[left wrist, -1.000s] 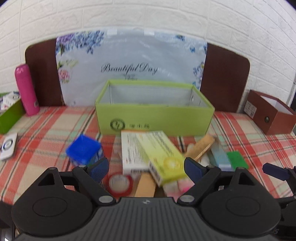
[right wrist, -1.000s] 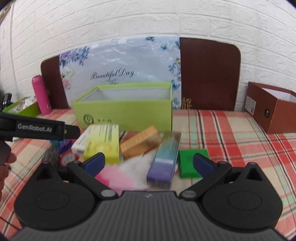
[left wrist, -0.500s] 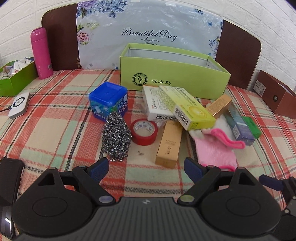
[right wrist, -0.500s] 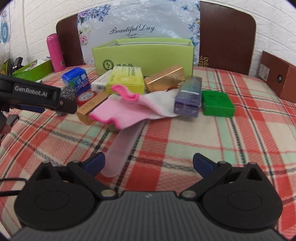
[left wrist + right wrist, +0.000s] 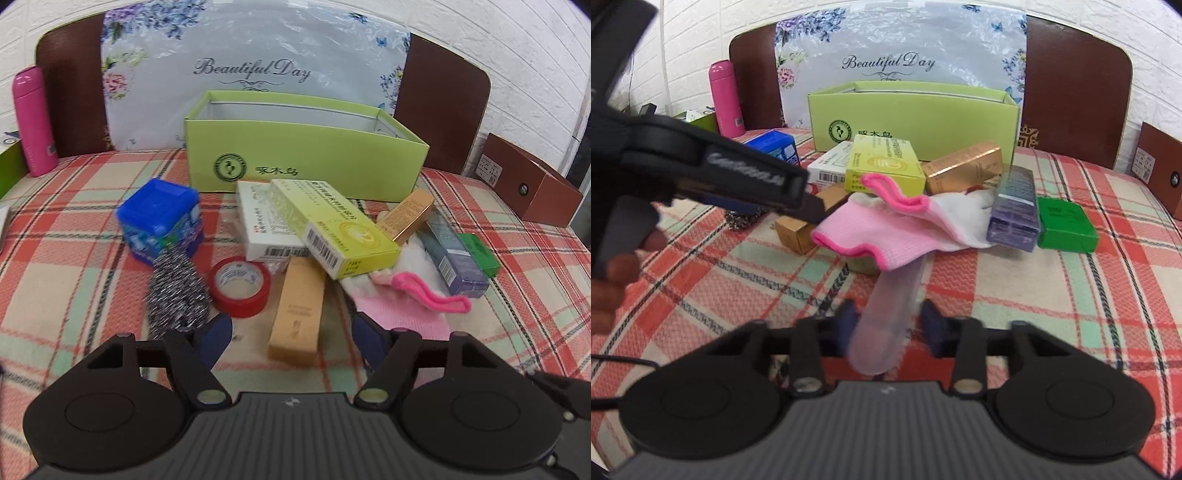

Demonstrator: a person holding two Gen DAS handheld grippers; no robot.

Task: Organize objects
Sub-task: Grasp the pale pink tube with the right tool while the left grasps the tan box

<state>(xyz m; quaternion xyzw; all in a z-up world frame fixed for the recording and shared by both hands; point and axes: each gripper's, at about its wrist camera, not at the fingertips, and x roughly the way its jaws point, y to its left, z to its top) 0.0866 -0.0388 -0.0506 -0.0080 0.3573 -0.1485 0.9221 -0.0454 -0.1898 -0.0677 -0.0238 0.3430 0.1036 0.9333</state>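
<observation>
Low in the left wrist view, the left hand-held gripper (image 5: 291, 330) is closing with its jaws still wide, a gold box (image 5: 297, 314) between them untouched. Further right, in the right wrist view, the right hand-held gripper (image 5: 889, 325) is closing around a translucent tube (image 5: 886, 325) at lower centre, beneath a pink sock (image 5: 886, 232); whether the pads press it I cannot tell.

A plaid tablecloth (image 5: 74, 258) in red, cream and green covers the surface. At the back, a dark brown headboard-like panel (image 5: 443, 92) stands against a white brick wall (image 5: 535, 55), with a floral sheet reading "Beautiful Day" (image 5: 255, 70) draped over its middle. An open brown cardboard box (image 5: 532, 184) sits at the far right.
</observation>
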